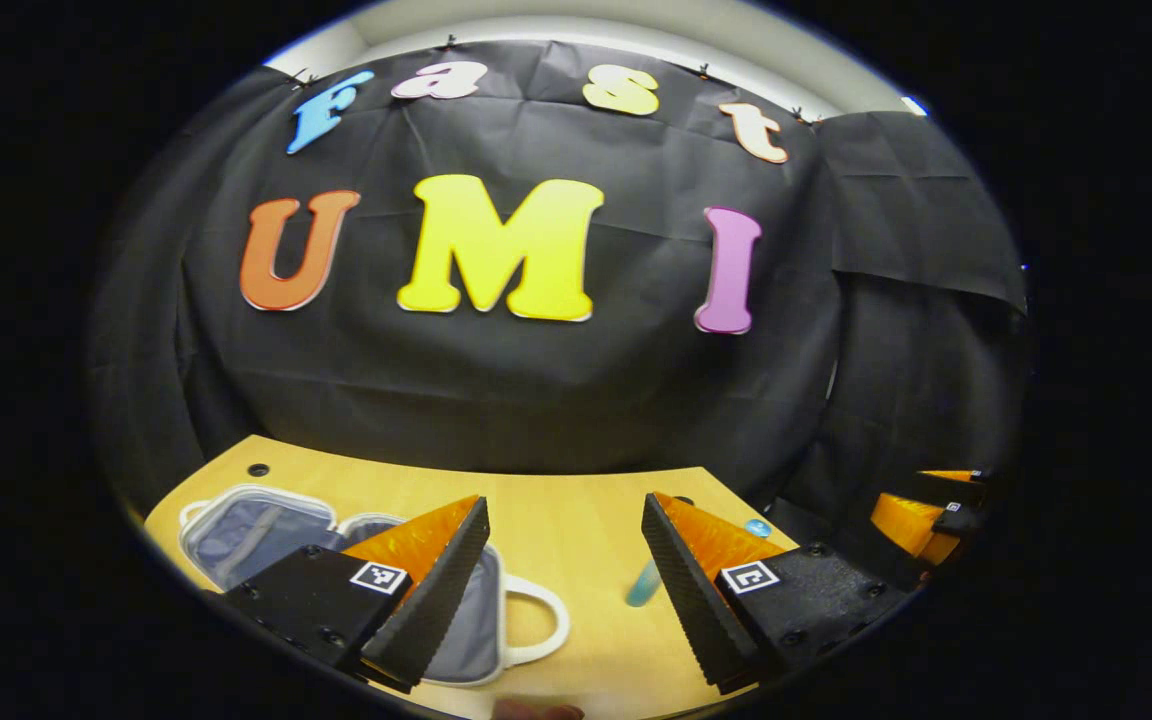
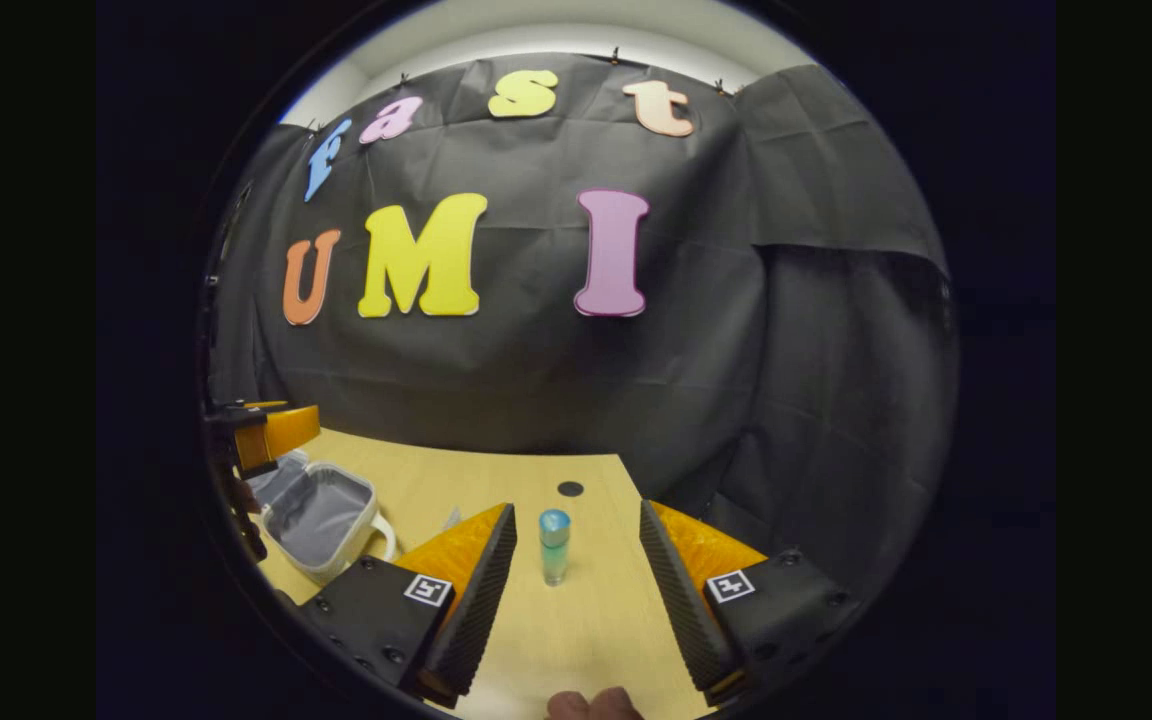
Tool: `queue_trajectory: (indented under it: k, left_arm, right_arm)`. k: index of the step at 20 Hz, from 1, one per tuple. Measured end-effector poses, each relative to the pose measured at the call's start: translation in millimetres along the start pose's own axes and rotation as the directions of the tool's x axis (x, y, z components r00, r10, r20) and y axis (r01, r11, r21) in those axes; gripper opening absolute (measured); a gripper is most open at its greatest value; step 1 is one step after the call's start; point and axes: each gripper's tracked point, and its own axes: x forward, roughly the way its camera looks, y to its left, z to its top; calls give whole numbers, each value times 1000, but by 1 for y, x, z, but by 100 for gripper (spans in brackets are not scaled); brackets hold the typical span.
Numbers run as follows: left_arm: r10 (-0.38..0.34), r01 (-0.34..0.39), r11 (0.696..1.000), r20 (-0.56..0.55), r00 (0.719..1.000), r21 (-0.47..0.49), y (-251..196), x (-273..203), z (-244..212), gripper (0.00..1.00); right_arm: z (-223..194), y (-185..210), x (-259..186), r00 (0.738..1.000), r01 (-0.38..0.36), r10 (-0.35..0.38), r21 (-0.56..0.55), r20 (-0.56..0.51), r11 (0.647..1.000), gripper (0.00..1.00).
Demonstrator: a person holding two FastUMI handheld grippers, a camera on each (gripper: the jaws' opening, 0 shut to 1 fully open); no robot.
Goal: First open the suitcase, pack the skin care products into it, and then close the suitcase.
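On wood table (image 2: 496,480), both grippers' fingers (image 2: 484,590) spread wide, seemingly empty.

Left gripper (image 1: 566,575) sits at the bottom of the left gripper view with its jaws spread wide, one finger lower left of centre, the other lower right, nothing pinched between them. Over at the far right edge of that view you can catch the right gripper (image 1: 931,510), partly cut off, so its jaw state isn't readable there. In the right gripper view the right gripper (image 2: 576,590) is also wide apart at the bottom, both fingers angled outward. The left gripper (image 2: 261,435) pokes in at the left edge, mid-height. A fingertip (image 2: 591,705) peeks at bottom centre.
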Motion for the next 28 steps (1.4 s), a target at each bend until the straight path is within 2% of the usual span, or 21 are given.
queue_trajectory:
  k: [5,6,8,14,21,22,24,26,27,28]
  left_arm:
    - [-38,39,999,-53,998,15,-45,27,-45,99]
    - [-41,42,999,-69,997,7,-50,36,-57,98]
    - [-34,33,999,-128,991,-9,-57,46,-89,99]
    - [-3,11,1000,-264,965,27,-58,91,-174,99]
    - [16,5,998,-343,939,60,-62,135,-217,98]
    - [18,3,998,-358,934,58,-62,139,-222,97]
    - [26,-8,999,-399,916,45,-61,142,-231,93]
    - [36,-17,999,-412,911,50,-58,146,-234,85]
    - [38,-16,998,-412,911,57,-58,149,-233,78]
    - [33,-7,998,-417,908,63,-61,151,-234,74]
  right_arm:
    - [-42,-26,24,997,-10,10,-7,-74,1000,74]
    - [-45,-29,28,996,-11,9,-13,-86,1000,72]
    - [-41,-37,35,996,3,-4,-12,-85,1000,74]
    - [-46,-50,43,992,10,-14,-31,-124,999,72]
    - [-74,-78,49,979,44,-48,-27,-200,999,74]
    - [-74,-78,50,979,44,-48,-26,-199,999,72]
    - [-75,-75,53,978,40,-44,-24,-203,999,74]
    - [-79,-77,55,976,45,-48,-20,-213,999,72]
    - [-81,-77,56,975,48,-49,-11,-217,999,72]
    - [-81,-77,56,974,49,-49,-6,-222,999,74]
